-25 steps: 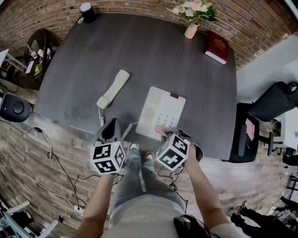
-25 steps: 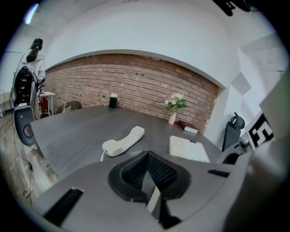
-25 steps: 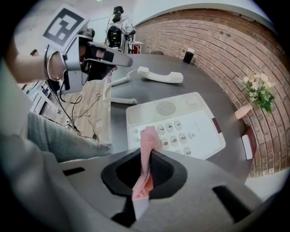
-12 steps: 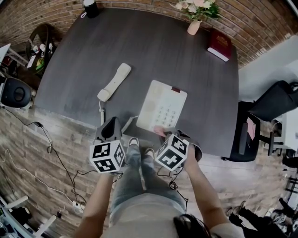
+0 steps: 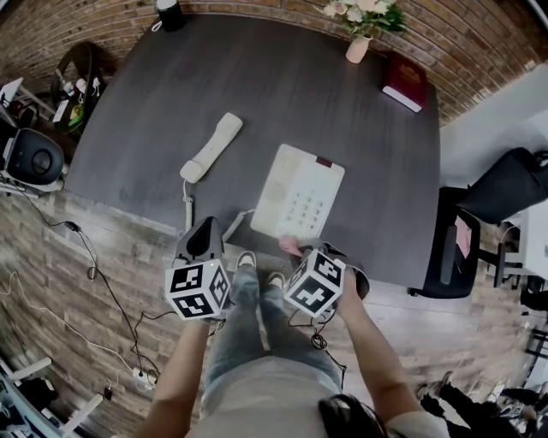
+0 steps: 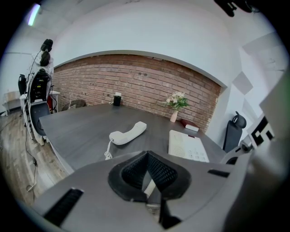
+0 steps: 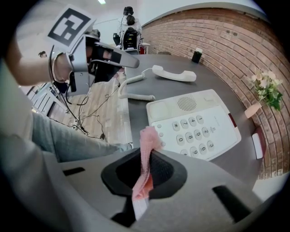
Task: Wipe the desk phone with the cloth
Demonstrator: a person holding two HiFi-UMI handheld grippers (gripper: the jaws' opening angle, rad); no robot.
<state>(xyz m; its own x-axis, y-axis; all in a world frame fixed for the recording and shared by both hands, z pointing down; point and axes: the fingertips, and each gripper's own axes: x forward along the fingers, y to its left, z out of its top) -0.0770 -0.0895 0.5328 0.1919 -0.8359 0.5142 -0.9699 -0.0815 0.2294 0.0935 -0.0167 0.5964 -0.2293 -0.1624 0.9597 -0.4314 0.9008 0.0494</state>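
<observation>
A dark grey, wood-grained table with rounded corners [image 5: 257, 94] is seen from above, set against a red brick wall [image 5: 479, 43] on a brown plank-patterned floor [image 5: 111, 291] across which black cables [image 5: 103, 299] are trailed. A white push-button desk phone base [image 5: 298, 195] is placed near the table's front edge, and its white handset [image 5: 211, 148] is laid off the cradle to the left, well apart from the base, joined by a coiled cord. At the far edge a pale vase of pink flowers [image 5: 358, 34], a dark red book [image 5: 403, 83] and a small black cylinder [image 5: 169, 13] are set out. A black office chair [image 5: 501, 188] is parked at the right. The right gripper [image 7: 146, 170] is closed tightly on a crumpled pink cloth [image 7: 147, 149], which is held just off the front edge of the phone base, beside the keypad. The left gripper [image 6: 149, 181] is held before the table's front edge with its jaws brought together on nothing.
</observation>
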